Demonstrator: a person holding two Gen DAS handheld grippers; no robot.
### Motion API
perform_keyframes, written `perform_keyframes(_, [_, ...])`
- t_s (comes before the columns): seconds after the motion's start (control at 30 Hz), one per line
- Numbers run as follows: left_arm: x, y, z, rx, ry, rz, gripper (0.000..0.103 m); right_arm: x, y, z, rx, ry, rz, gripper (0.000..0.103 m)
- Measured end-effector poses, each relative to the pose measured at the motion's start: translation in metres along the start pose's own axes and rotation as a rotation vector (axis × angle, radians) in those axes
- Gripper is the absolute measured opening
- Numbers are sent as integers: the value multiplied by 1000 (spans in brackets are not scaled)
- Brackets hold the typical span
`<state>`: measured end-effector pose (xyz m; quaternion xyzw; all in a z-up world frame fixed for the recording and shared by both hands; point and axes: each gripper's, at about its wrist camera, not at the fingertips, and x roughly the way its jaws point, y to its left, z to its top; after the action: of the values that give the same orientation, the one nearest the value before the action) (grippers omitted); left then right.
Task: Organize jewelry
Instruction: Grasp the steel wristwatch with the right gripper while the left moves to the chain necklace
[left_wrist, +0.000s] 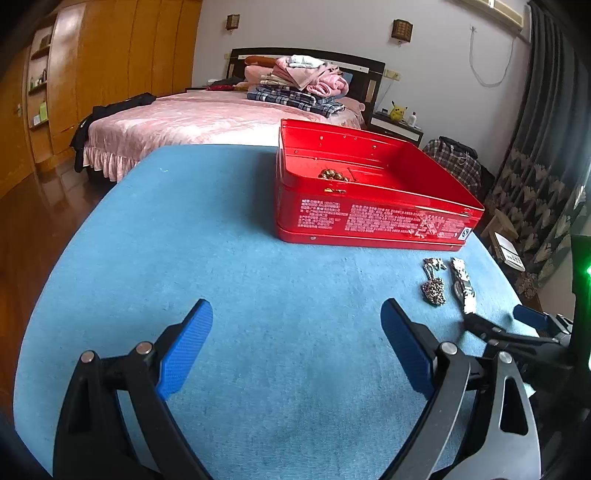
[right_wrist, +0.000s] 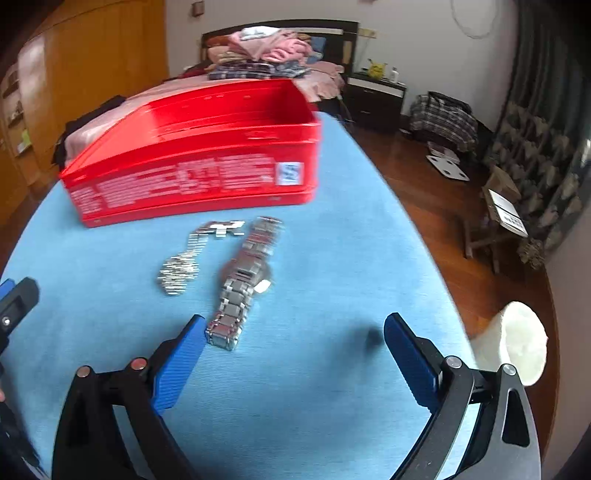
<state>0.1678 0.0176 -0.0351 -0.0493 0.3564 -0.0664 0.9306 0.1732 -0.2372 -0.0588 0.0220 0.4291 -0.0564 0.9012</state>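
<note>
Left gripper (left_wrist: 296, 334) hovers low over the blue tabletop (left_wrist: 221, 258), jaws wide and holding nothing; right gripper (right_wrist: 294, 341) sits low too, jaws wide, its left pad just beside the near end of the silver watch (right_wrist: 242, 280); a silver pendant chain (right_wrist: 184, 266) lies left of the watch; the open red tin (left_wrist: 369, 214) stands beyond, gold pieces (left_wrist: 334, 174) inside.

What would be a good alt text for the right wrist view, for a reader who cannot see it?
The open right gripper hovers over a blue tabletop, empty, with a silver metal watch lying just ahead of its left finger. Left of the watch lies a silver necklace, and behind both stands an open red tin box.
</note>
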Motion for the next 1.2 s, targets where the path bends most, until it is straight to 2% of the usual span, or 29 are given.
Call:
perform_keyframes(0.07, [1, -1, 0, 1, 1, -3, 89, 1, -7, 1, 18, 1, -13, 94])
perform_keyframes(0.2, [2, -4, 0, 5, 4, -11, 89, -2, -19, 6, 80, -40, 87, 94])
perform_keyframes(0.33, [3, -8, 0, 14, 7, -16, 89, 1, -8, 10, 30, -57, 126, 93])
perform_keyframes(0.4, [3, -10, 0, 18, 7, -16, 89, 5, -2, 13, 7, -61, 141, 83])
perform_keyframes(0.63, [7, -12, 1, 20, 14, -19, 89, 19, 2, 22, -23, -26, 153, 70])
perform_keyframes(0.7, [8, -13, 2, 20, 16, -24, 89, 20, 5, 23, -35, -22, 151, 61])
perform_keyframes(0.73, [8, -15, 2, 21, 17, -26, 89, 20, 6, 22, -41, -20, 150, 60])
perform_keyframes(0.77, [9, -17, 2, 23, 19, -29, 89, 21, 7, 24, -49, -17, 150, 57])
perform_keyframes(0.87, [11, -23, 3, 27, 20, -38, 89, 18, 12, 22, -82, -17, 161, 33])
perform_keyframes(1.03, [17, -41, 6, 49, 26, -61, 89, 13, 7, 18, -101, -14, 195, 32])
perform_keyframes(1.2, [27, -66, 8, 71, 36, -95, 88, 6, -17, 15, -74, -22, 189, 32])
